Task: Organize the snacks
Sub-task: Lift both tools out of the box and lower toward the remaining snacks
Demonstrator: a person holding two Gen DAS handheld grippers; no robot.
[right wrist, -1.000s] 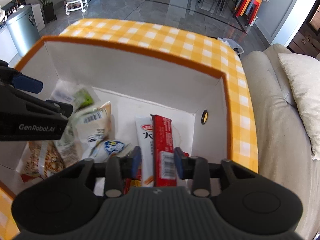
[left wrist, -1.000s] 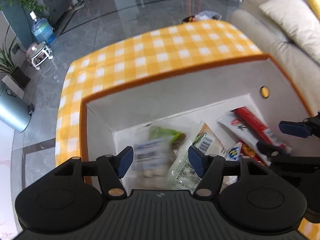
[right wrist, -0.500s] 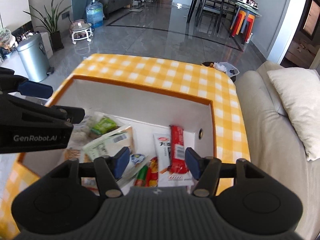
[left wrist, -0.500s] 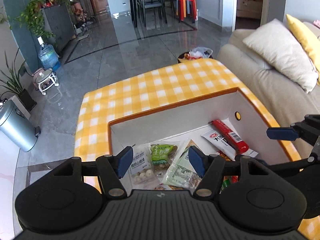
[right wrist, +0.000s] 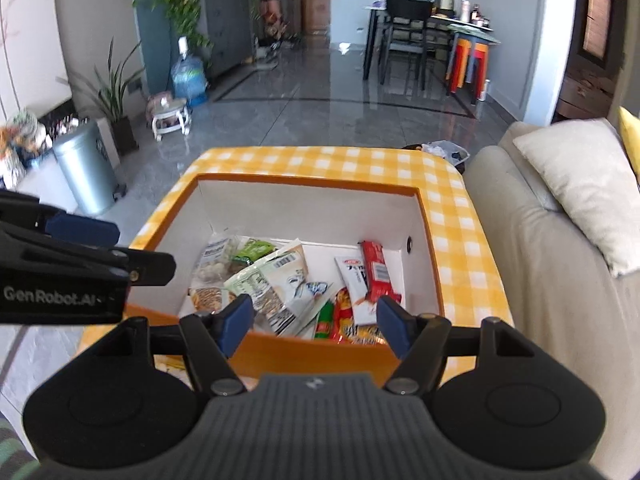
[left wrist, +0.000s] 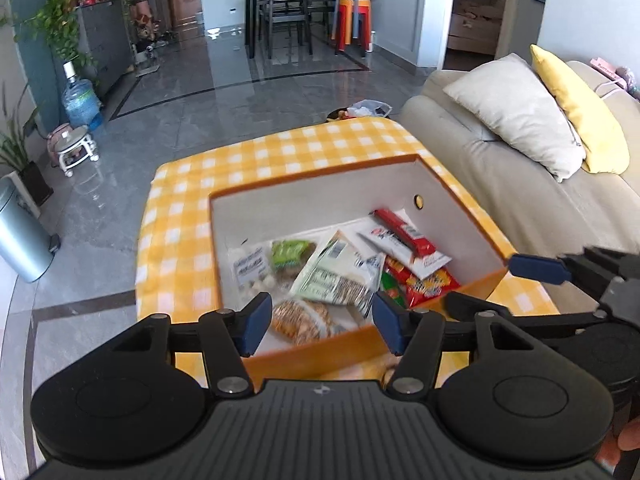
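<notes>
snack packets (left wrist: 336, 276) lay heaped inside the orange box (left wrist: 320, 354) on the checked worktop (left wrist: 280, 152), seemingly gathered there for tidiness. left gripper (left wrist: 320, 318) and right gripper (right wrist: 314, 318) hovered above its near rim, jaws spread, holding nothing.

Beige sofa (left wrist: 500, 168) with cushions — metal bin (right wrist: 86, 168) on floor.

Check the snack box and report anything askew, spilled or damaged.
Nothing looks spilled or damaged. The snack packets lie loosely overlapped inside the orange box, and the red bar rests aslant on a white packet. Both tongs, left and right, are open and empty above the box's near rim.
</notes>
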